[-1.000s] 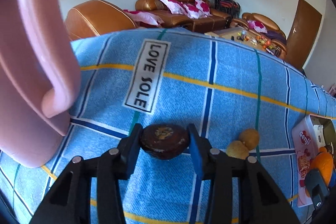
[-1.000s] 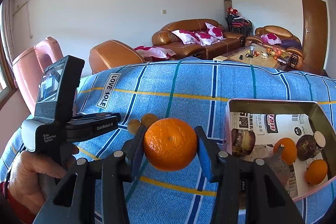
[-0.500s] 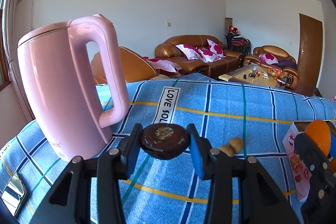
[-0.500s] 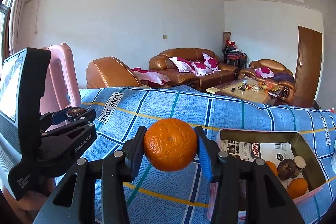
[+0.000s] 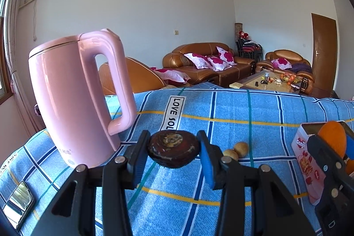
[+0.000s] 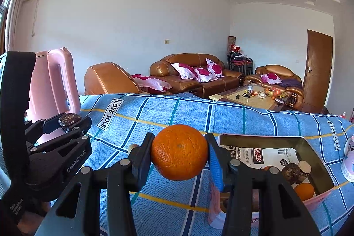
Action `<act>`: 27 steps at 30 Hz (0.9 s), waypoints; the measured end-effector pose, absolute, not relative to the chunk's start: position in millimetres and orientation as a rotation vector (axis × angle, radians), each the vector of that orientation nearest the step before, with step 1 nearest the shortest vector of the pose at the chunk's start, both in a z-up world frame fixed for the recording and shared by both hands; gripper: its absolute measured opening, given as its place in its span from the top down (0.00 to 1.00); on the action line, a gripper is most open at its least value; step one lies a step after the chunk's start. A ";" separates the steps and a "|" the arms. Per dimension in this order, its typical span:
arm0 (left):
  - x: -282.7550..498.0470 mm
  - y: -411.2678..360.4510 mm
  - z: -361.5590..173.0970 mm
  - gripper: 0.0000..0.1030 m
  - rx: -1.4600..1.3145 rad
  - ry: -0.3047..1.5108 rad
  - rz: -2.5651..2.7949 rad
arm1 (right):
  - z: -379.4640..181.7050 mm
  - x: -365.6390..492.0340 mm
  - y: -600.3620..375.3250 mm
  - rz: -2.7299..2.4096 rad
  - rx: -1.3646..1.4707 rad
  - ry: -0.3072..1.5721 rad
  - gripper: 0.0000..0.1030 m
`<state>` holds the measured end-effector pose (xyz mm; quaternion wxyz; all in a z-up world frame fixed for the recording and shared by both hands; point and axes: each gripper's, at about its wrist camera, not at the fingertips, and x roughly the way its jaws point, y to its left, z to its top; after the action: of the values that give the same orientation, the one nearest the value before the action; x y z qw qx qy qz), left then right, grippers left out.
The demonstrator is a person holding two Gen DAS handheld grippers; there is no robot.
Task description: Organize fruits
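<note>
The left gripper [image 5: 173,153] is clamped on a dark brown, flattened round fruit [image 5: 173,151] with a rough, crusty tan patch on top, held above the blue checked cloth [image 5: 232,116]. The right gripper [image 6: 179,153] is clamped on a glossy, dimpled orange [image 6: 179,152], held over the cloth just beside the left rim of the pink tin [image 6: 318,153]. Inside the tin, toward its right wall, lie another orange [image 6: 304,190] and a dark fruit [image 6: 291,172] on printed paper.

Against the view a second ago, both grippers have tilted up: the pink kettle [image 5: 75,98] now shows whole near the cloth's left edge, where only its handle showed, and much more wall and ceiling show. Both grips are unchanged.

Two small, smooth tan fruits [image 5: 235,150] touch each other mid-cloth, between kettle and tin. The kettle is shiny plastic with a looped handle; the cloth is woven, striped yellow and navy.
</note>
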<state>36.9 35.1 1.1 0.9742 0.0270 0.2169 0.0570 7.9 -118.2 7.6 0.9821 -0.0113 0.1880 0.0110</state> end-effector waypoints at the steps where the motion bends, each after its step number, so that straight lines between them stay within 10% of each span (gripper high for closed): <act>1: 35.4 35.0 1.4 0.57 0.053 0.436 0.117 | 7.6 7.7 -117.7 0.021 -0.023 0.379 0.53; 27: 15.3 15.7 2.2 0.56 0.047 0.420 0.104 | 7.9 -14.2 -136.7 -0.012 -0.006 0.388 0.53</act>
<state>15.3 15.7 2.2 0.9764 0.0234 0.2084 0.0514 -14.2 -136.7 7.9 0.9812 -0.0030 0.1929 -0.0058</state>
